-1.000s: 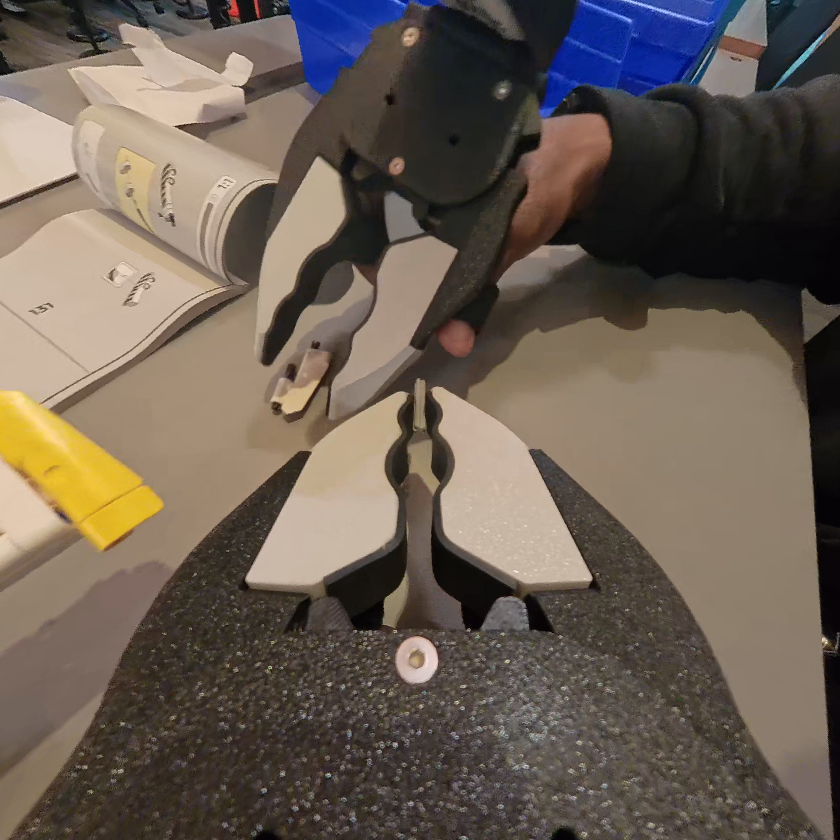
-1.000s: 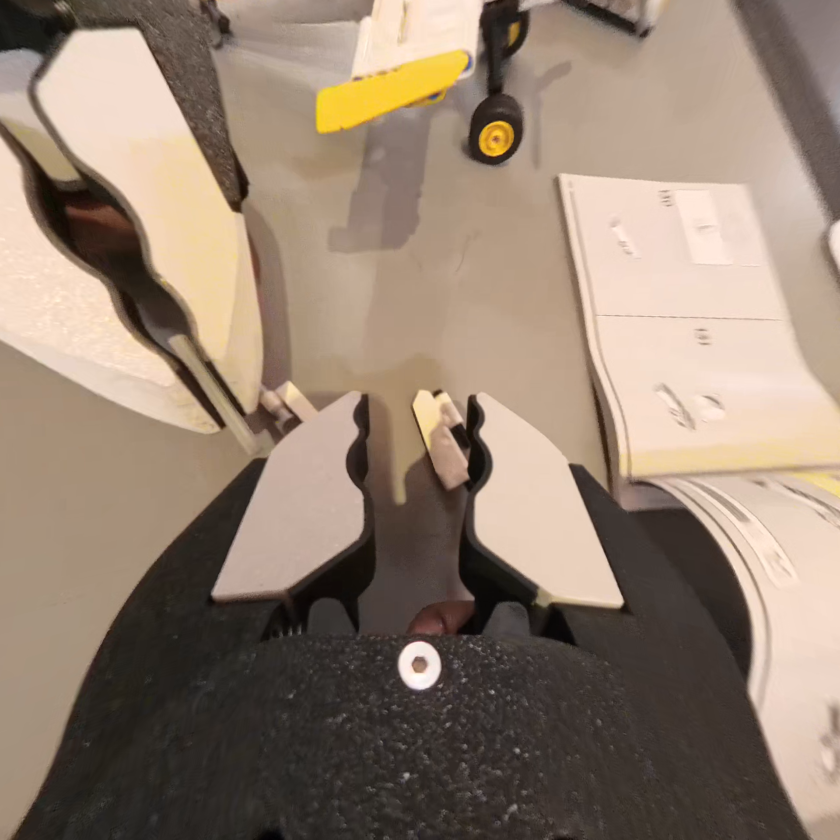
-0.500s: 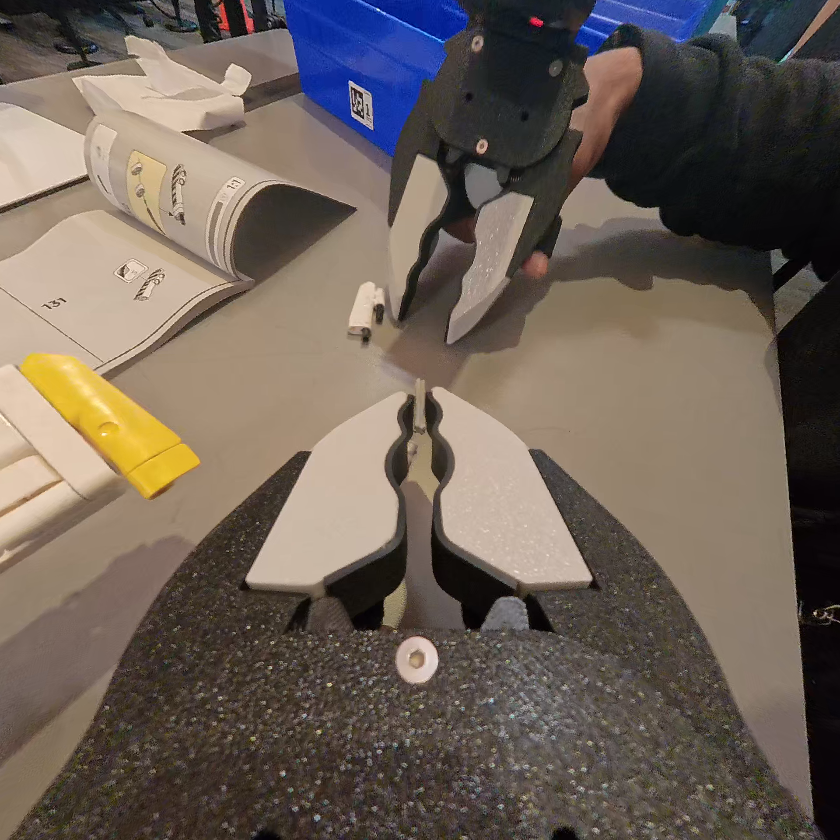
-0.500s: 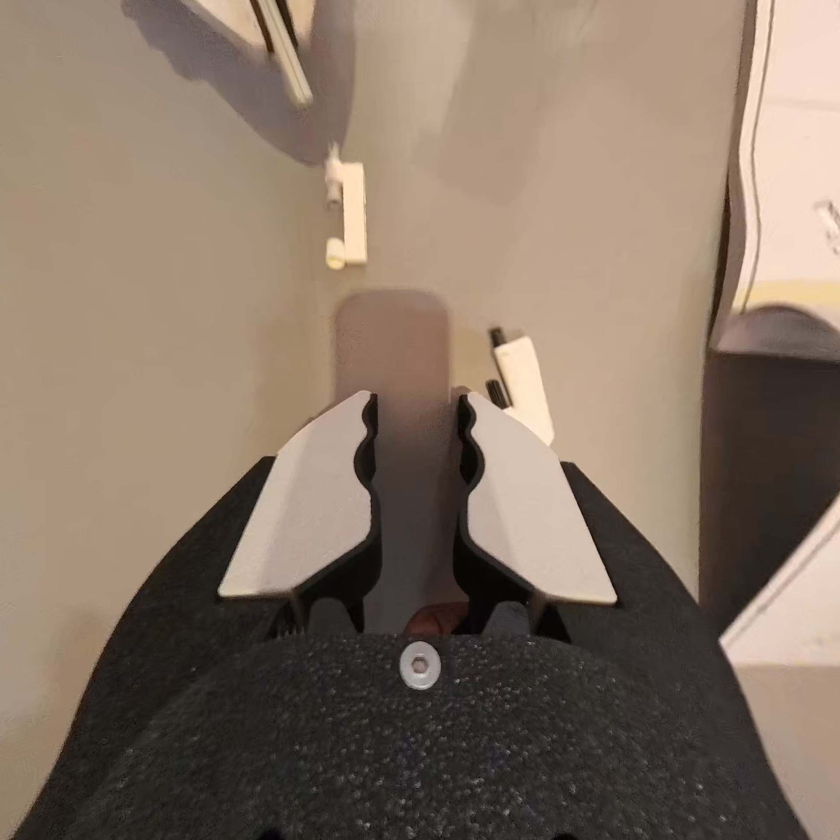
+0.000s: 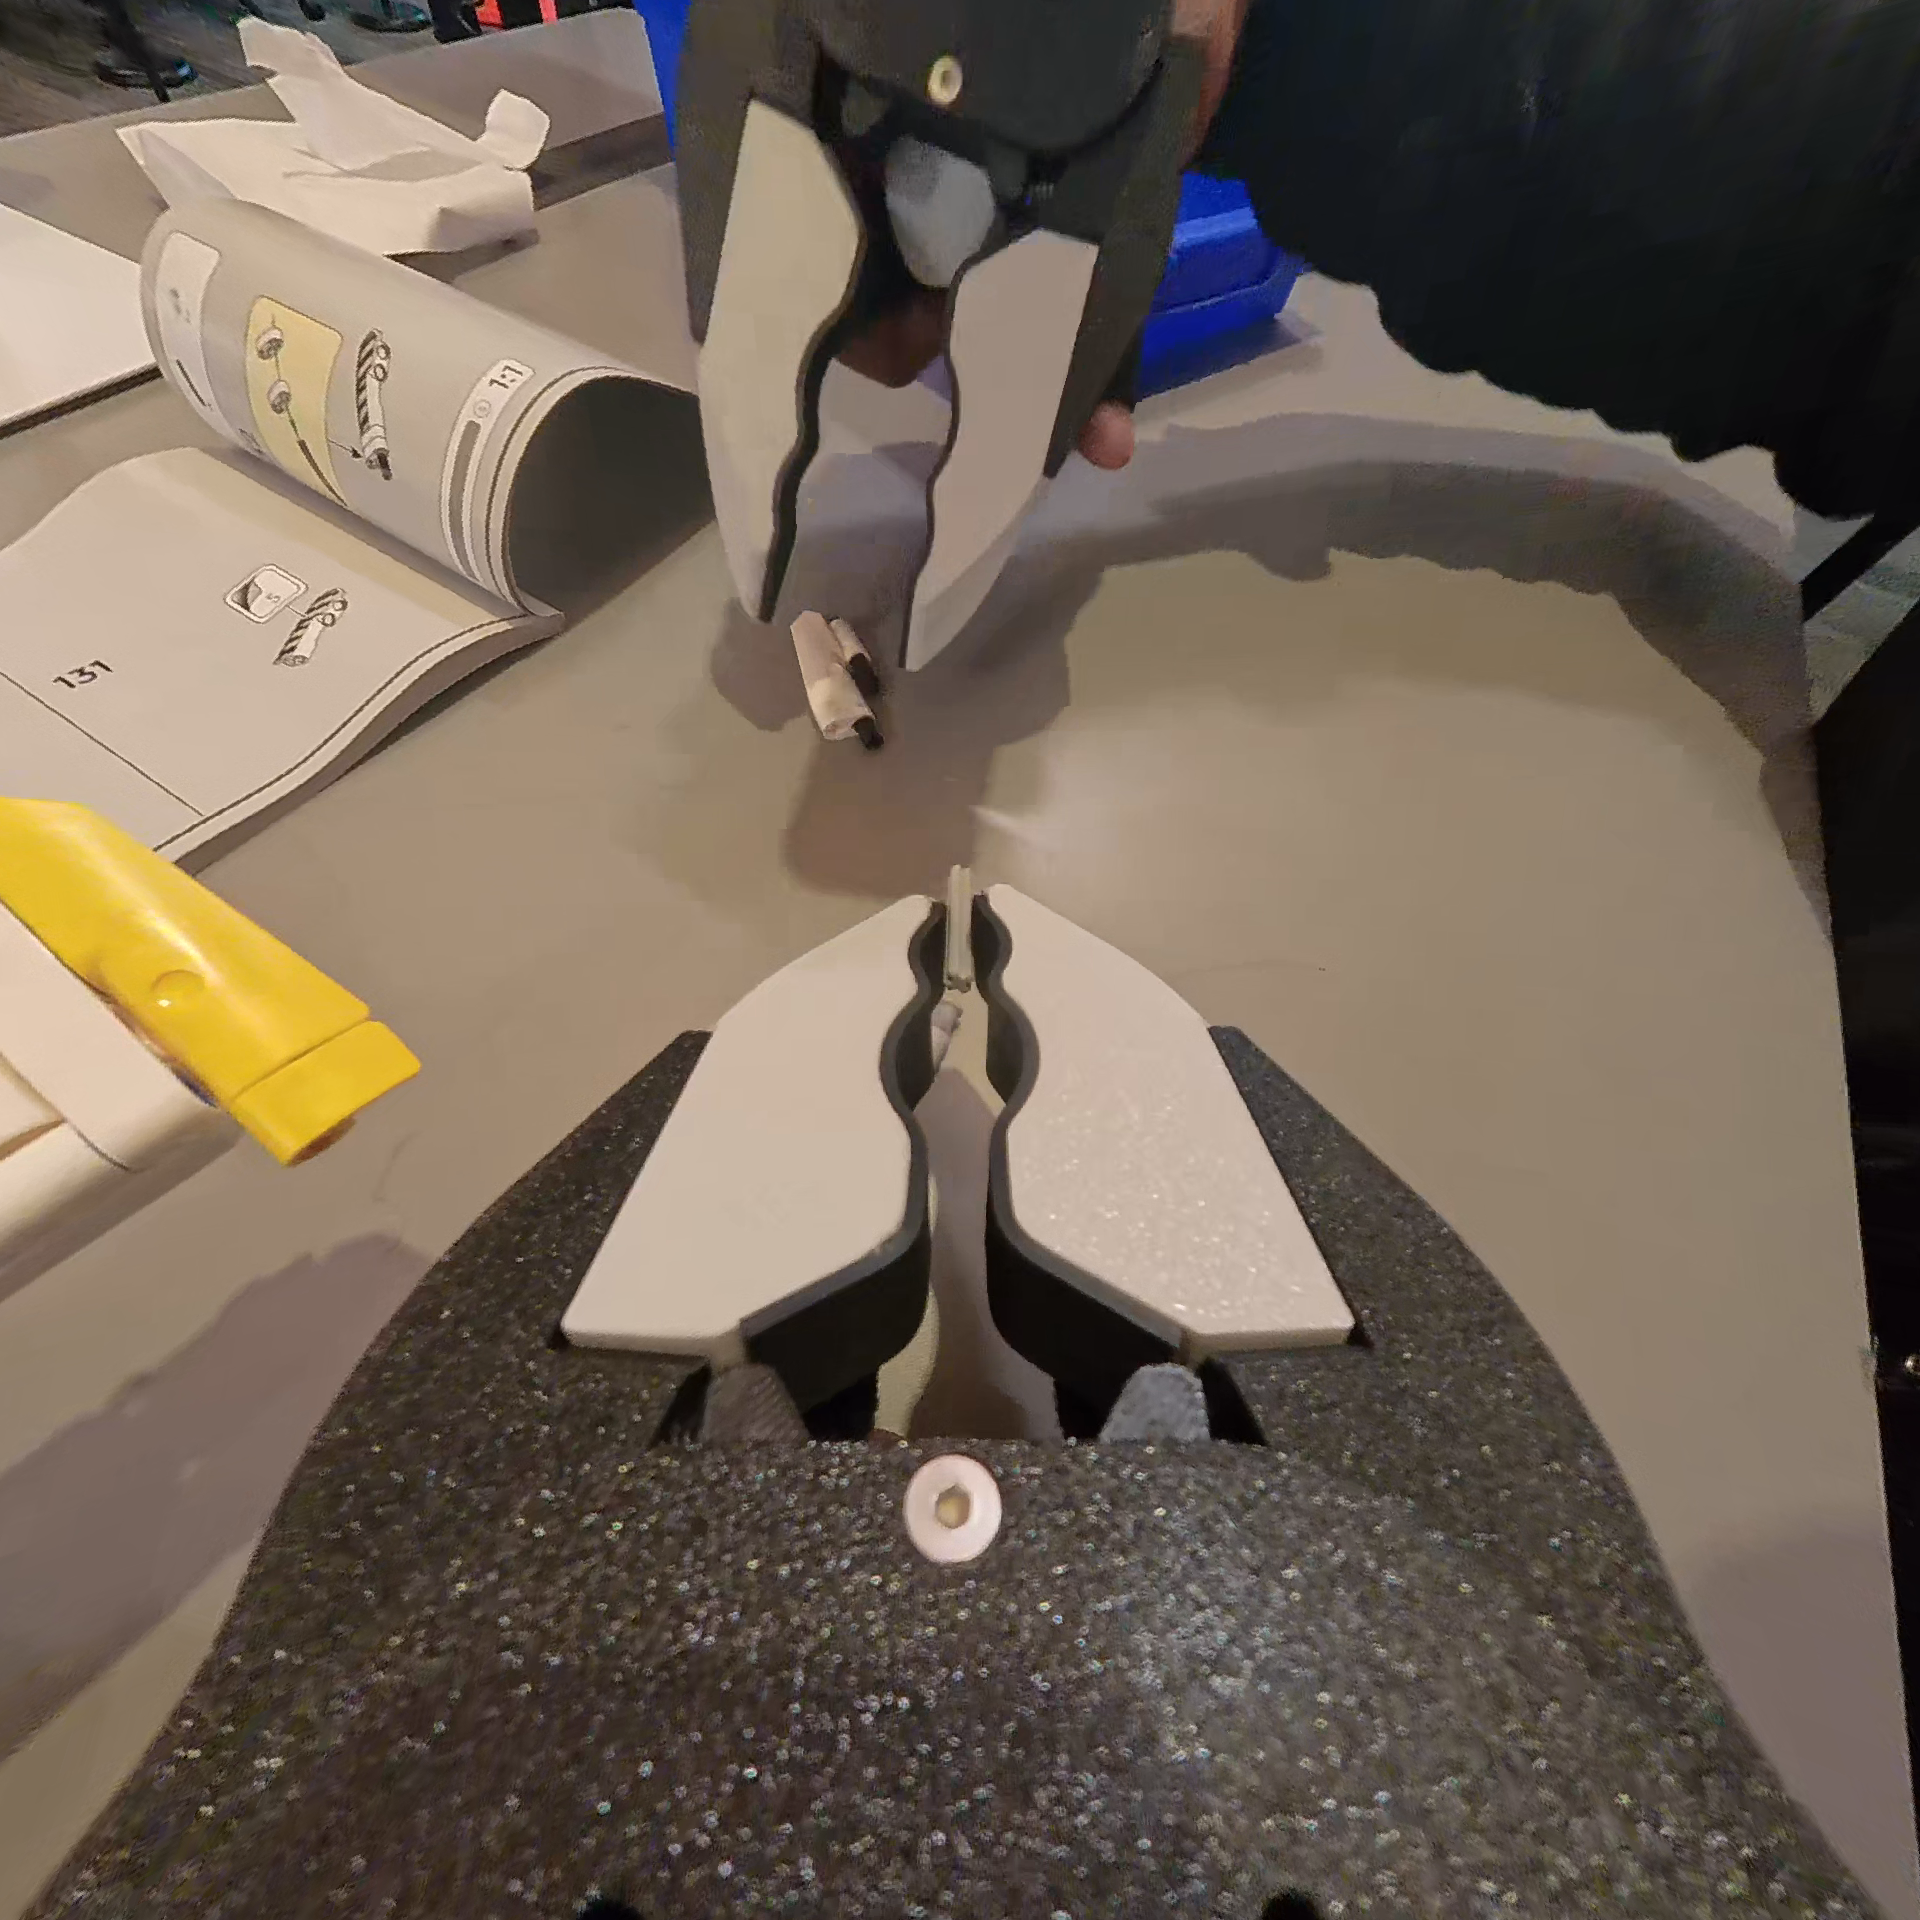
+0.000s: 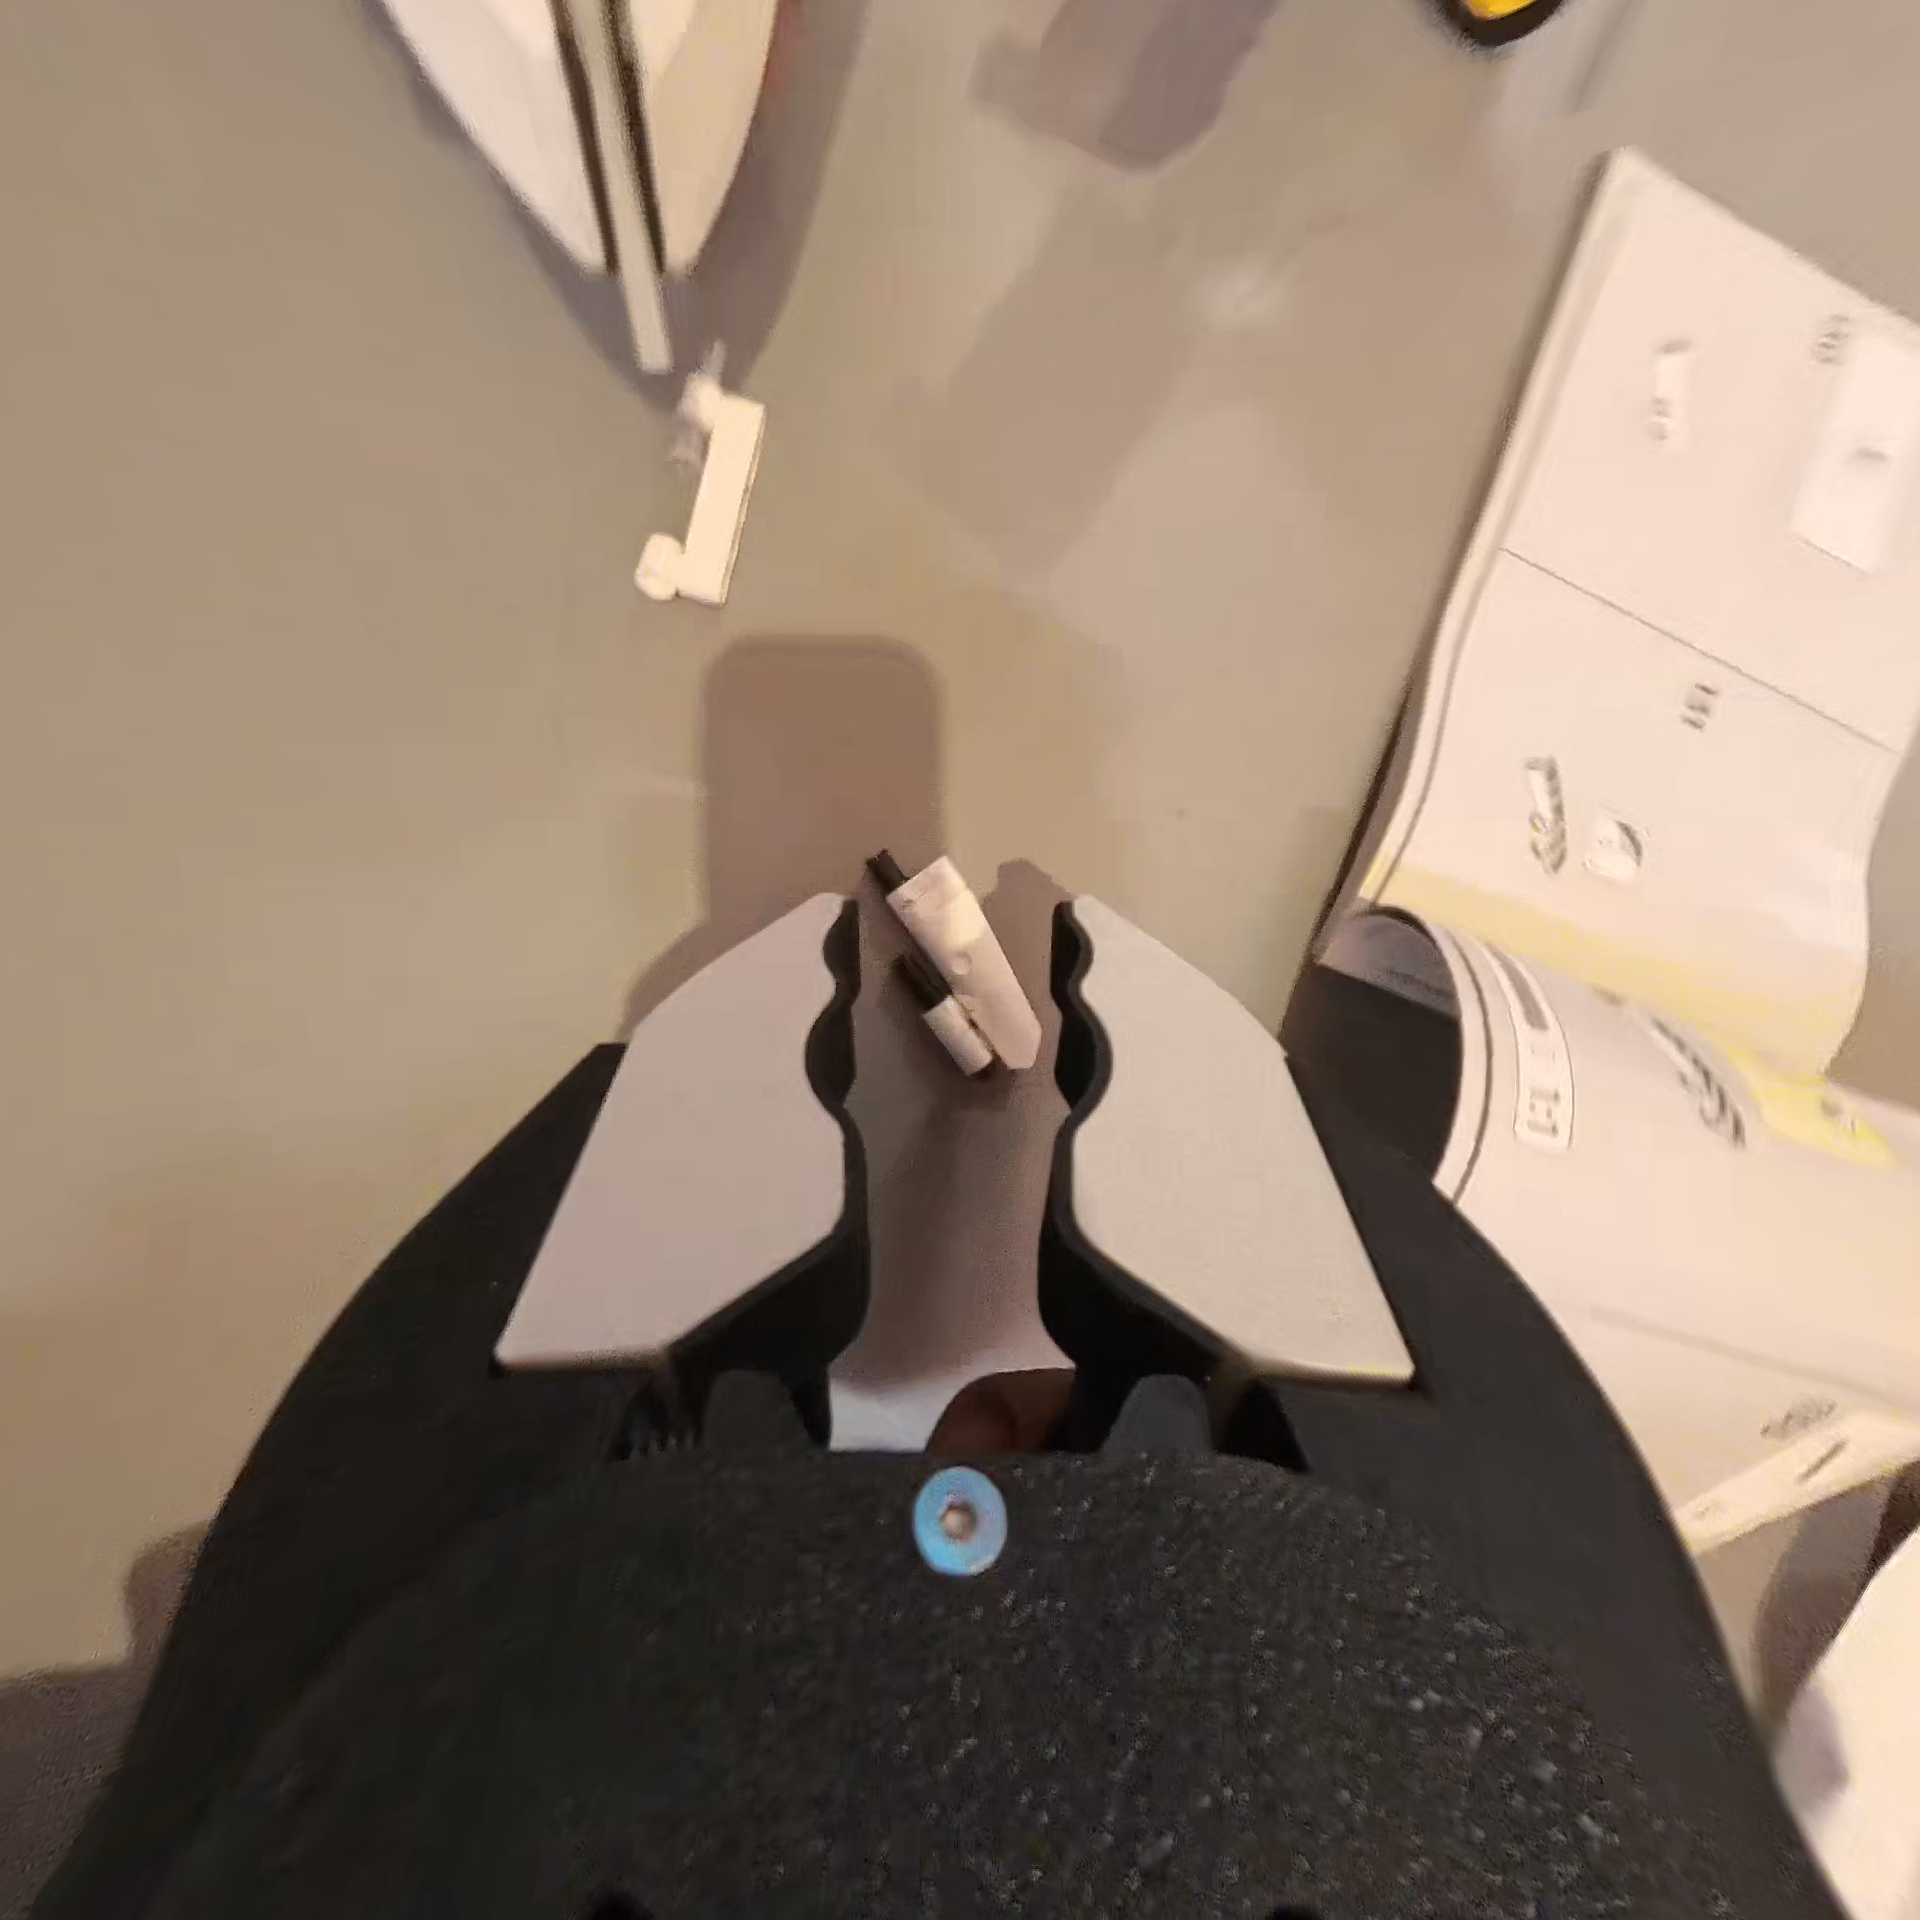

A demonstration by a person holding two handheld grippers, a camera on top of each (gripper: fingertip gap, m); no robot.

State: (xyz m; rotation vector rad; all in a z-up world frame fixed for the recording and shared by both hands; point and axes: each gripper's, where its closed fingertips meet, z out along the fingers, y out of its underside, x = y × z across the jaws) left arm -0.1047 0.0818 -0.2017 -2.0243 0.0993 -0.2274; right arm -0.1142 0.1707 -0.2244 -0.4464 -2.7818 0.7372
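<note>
Left gripper [image 5: 958,920]: jaws closed on a thin grey axle piece [image 5: 958,935], its tip protruding ahead of the tips. Right gripper [image 6: 956,940]: jaws apart, holding nothing; a small white piece with black pins [image 6: 961,966] lies on the surface [image 6: 312,727] between them, untouched by either pad and not yet picked up.

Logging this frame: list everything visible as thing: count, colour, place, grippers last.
table: one, grey, under everything
instruction booklet: one, white, open with pages curled, far left
crumpled paper: one, white, behind the booklet
blue bin: one, far edge
yellow-and-white model part: one, left edge
small white piece with black pins: one, on the table between the open right fingers, untouched
flat white piece: one, on the table beyond
left gripper: shut on a thin grey strip
right gripper: open
</note>
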